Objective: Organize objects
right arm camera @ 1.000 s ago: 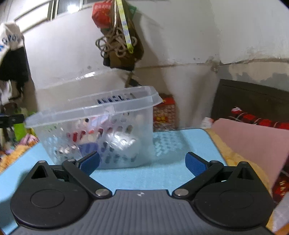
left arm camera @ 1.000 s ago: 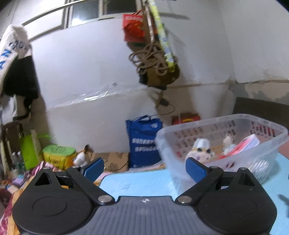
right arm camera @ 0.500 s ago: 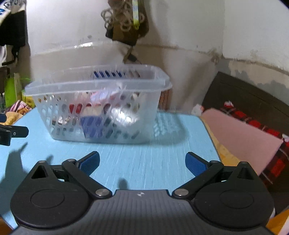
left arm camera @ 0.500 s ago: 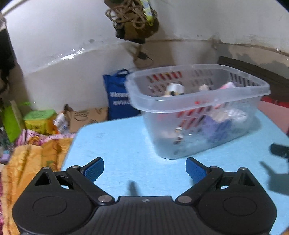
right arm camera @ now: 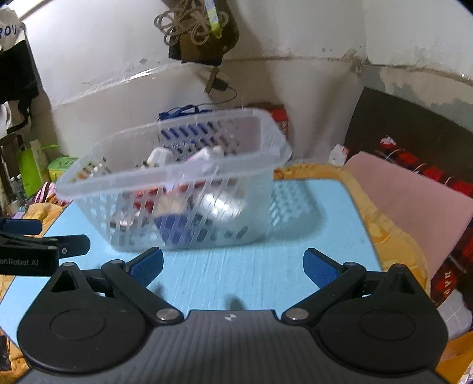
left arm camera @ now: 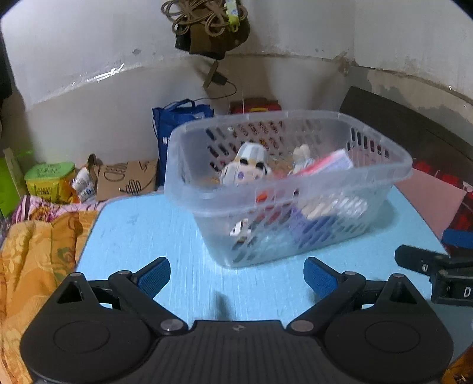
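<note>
A clear perforated plastic basket (left arm camera: pixel 381 174) (right arm camera: pixel 124 177) stands on the light blue table (left arm camera: pixel 153 224) (right arm camera: pixel 319 236). Inside lie a white toy figure (left arm camera: pixel 246 171), a red and white packet (left arm camera: pixel 328 162) and several other small items, partly hidden by the wall. My left gripper (left arm camera: pixel 236 276) hangs open above the table, short of the basket's near left corner. My right gripper (right arm camera: pixel 233 264) is open too, in front of the basket's near wall. Nothing sits between either pair of blue pads. Each gripper shows at the edge of the other's view.
An orange patterned cloth (left arm camera: pixel 35 254) lies off the table's left edge. A pink cloth (right arm camera: pixel 414 195) and a dark headboard (right arm camera: pixel 408 124) are to the right. Behind the table stand a blue bag (left arm camera: pixel 177 130), a cardboard box (left arm camera: pixel 127 177) and a green tin (left arm camera: pixel 48 180). Rope (left arm camera: pixel 204 14) hangs on the wall.
Both cameras have tilted down and pulled back, so the basket's inside and more of the blue table show. The grippers now appear in each other's views. Both stayed open.
</note>
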